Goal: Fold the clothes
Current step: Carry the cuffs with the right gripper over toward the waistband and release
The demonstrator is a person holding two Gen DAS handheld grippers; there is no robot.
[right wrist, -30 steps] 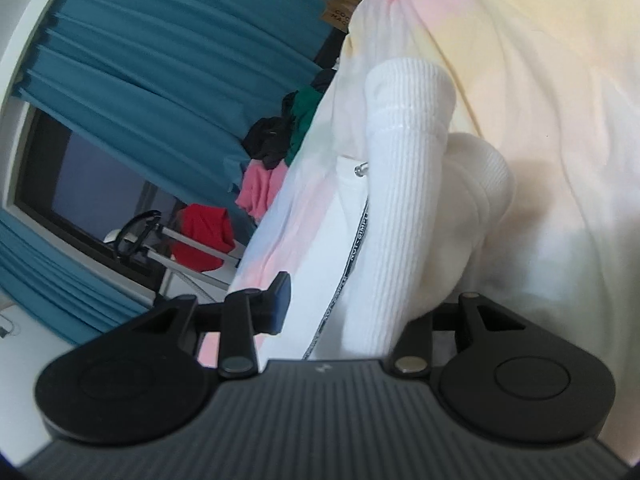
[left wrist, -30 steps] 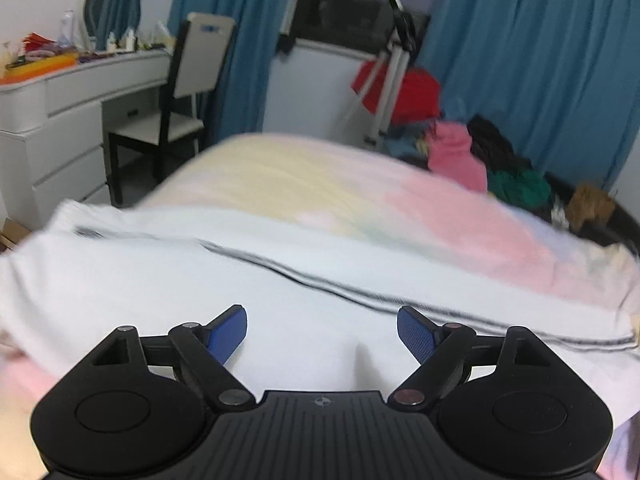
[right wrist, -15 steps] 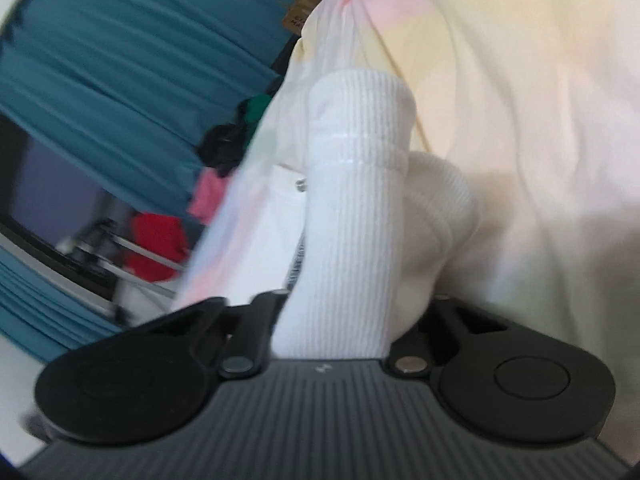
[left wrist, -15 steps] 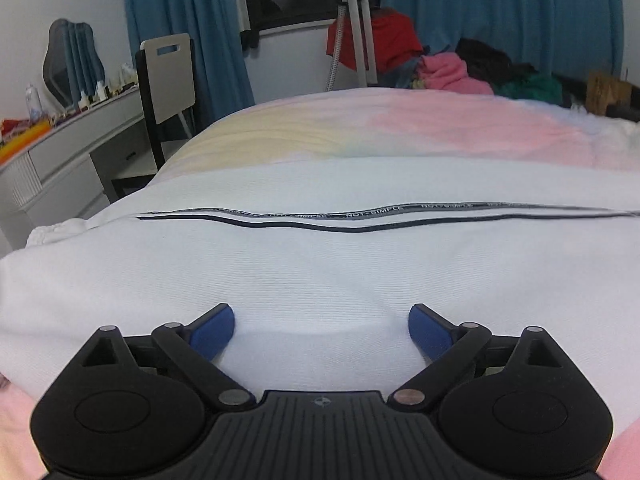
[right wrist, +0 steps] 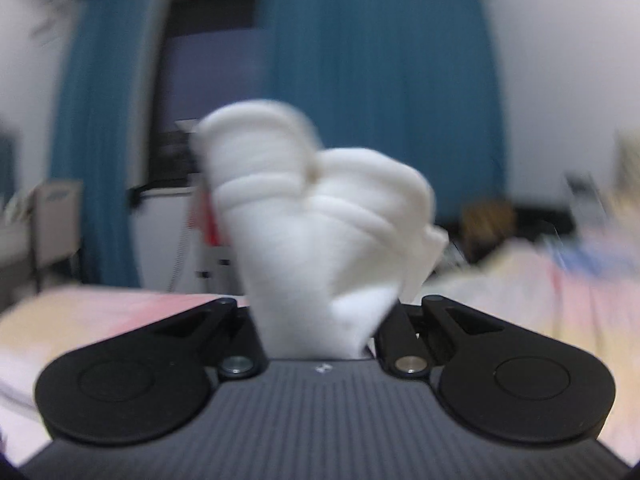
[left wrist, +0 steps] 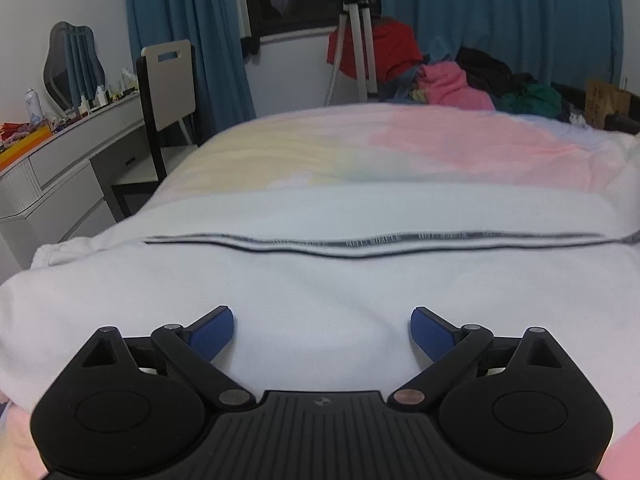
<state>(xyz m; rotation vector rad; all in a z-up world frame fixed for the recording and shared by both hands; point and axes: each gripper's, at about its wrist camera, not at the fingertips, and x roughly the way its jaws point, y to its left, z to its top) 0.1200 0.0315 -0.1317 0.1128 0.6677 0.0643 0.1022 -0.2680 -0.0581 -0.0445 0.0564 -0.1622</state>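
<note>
A white garment [left wrist: 320, 280] with a dark trimmed seam [left wrist: 360, 242] lies spread across the pastel bed cover [left wrist: 440, 140]. My left gripper [left wrist: 321, 320] hovers low over its near part, open, with only flat cloth beneath its blue pads [left wrist: 212, 332]. In the blurred right wrist view, my right gripper [right wrist: 320, 320] is closing its jaws on the garment's white ribbed cuff [right wrist: 320, 220]. The cuff bunches up between them, raised above the bed. The cloth hides the right fingertips.
A white dresser [left wrist: 60, 168] and a chair [left wrist: 168, 80] stand left of the bed. Beyond the bed's far edge are a tripod [left wrist: 356, 40] and a pile of clothes [left wrist: 452, 84], with blue curtains [left wrist: 500, 20] behind.
My right gripper closed on the ribbed cuff, rolled upright and lifted it off the bed. My left gripper opened wider, levelled out and sank closer to the white garment.
</note>
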